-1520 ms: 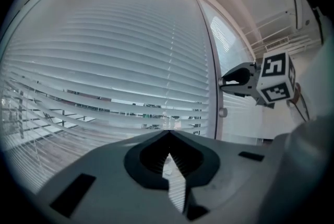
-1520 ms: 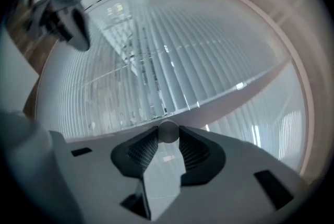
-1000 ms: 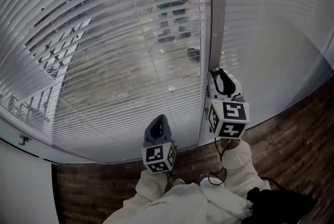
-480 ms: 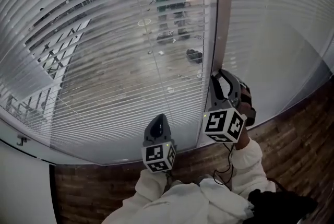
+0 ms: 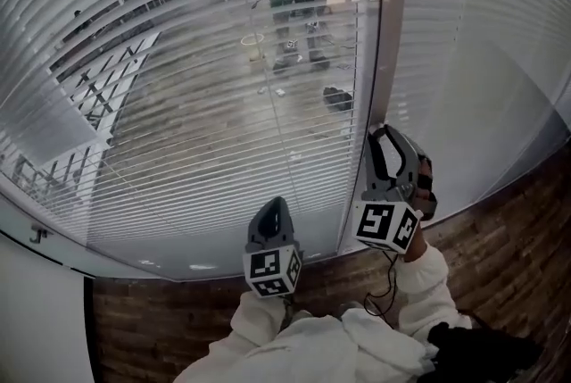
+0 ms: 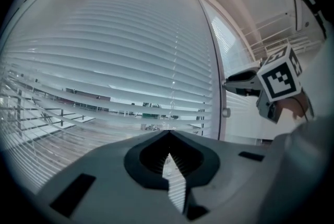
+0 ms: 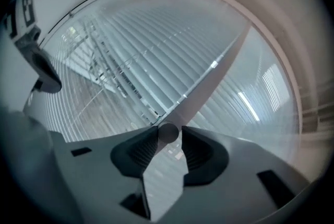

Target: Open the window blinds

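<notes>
We are at the tilting step. The right tool (image 5: pixel 385 138) is up against the upright frame post (image 5: pixel 391 24) at the right edge of the blind (image 5: pixel 196 95). Its jaws are closed on the clear tilt wand (image 7: pixel 209 84), close to the wand's rounded lower end, which sits right between the ribbed pads. The wand runs up and away from the jaws alongside the post.

The left tool (image 5: pixel 272 210) hangs lower, near the sill and apart from the slats. Its jaws are drawn together at the tips with nothing between them, so it has no part in this step.

The blind hangs fully down over the glass in front of us. Its slats (image 5: pixel 161 149) are angled partway, and we can see decking and railings outside through the gaps. The neighbouring blind (image 5: pixel 482 60) beyond the post looks closed and flat.

We judge the task part done: light comes through, but the slats are not yet level. The next move calls for rolling the right wrist about the wand's own axis, in whichever direction widens the gaps. The grip must be firm enough that the smooth rod does not spin inside the pads. We should also avoid pulling the wand sideways, which would strain its hook at the top.
</notes>
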